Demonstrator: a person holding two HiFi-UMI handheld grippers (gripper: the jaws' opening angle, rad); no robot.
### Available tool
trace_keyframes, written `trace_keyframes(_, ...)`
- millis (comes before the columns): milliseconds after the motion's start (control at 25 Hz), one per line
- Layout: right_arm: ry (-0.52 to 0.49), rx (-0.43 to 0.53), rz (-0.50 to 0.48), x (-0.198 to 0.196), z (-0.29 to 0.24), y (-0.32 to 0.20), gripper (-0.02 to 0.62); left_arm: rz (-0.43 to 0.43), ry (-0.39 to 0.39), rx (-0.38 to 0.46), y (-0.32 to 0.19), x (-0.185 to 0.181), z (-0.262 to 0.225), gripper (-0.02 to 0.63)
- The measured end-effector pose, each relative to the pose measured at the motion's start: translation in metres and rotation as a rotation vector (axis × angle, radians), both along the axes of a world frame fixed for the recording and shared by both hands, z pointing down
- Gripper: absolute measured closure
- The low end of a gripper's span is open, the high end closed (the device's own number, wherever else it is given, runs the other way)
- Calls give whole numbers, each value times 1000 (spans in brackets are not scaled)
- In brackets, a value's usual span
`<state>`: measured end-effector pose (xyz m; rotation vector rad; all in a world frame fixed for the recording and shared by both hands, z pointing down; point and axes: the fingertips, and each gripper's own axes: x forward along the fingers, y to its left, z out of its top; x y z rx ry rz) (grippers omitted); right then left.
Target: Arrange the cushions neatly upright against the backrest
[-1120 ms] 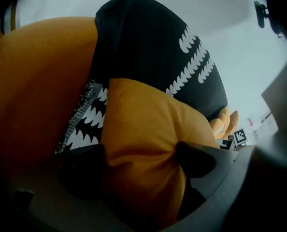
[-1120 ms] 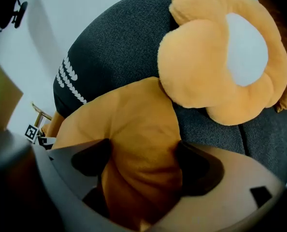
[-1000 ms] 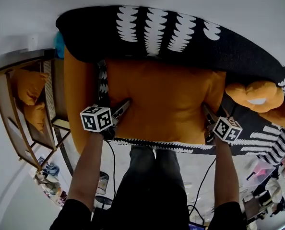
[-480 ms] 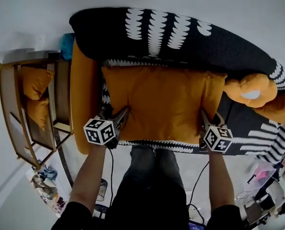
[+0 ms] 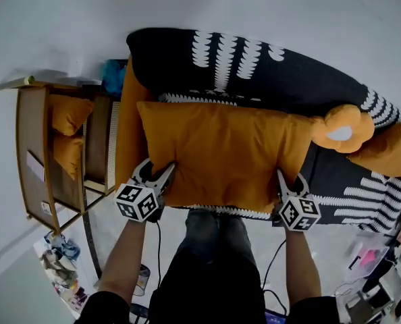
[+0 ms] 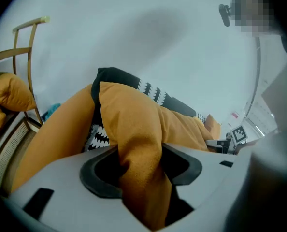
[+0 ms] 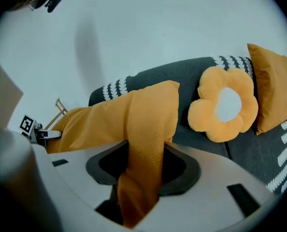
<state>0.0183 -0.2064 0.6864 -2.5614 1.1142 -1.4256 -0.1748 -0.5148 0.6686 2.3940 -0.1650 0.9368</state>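
1. While both forearms reach forward side by side, the left gripper and right gripper angle down at the sofa from its front edge.
2. Left jaws have just been closing and now pinch the near left corner of the big orange cushion, with fabric bunched between them.
3. Right jaws have also just been closing and pinch its near right corner.
4. Cushion spans between both grippers over the seat, in front of the backrest.
5. Flower cushion sits at the sofa's right end.
6. Wooden rack left of the sofa holds two small orange cushions.
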Motion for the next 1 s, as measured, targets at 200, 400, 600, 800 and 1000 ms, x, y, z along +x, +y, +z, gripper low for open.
trace_keyframes(200,115,50,12,44,-39,-28,387,6,96,52,-27,42,-39,353)
trace_keyframes(400,205,83,41,76,-77,-44,374,31,168,98,-50,78,-79,345)
trace_keyframes(600,259,97,90,111,-92,-58,368,58,211,139,-71,122,-96,336)
trace_keyframes(800,279,78,105,134,-78,-70,350,64,205,142,-89,148,-78,314)
trace_keyframes(1000,248,27,106,130,-51,-71,313,73,131,164,-93,143,-46,279)
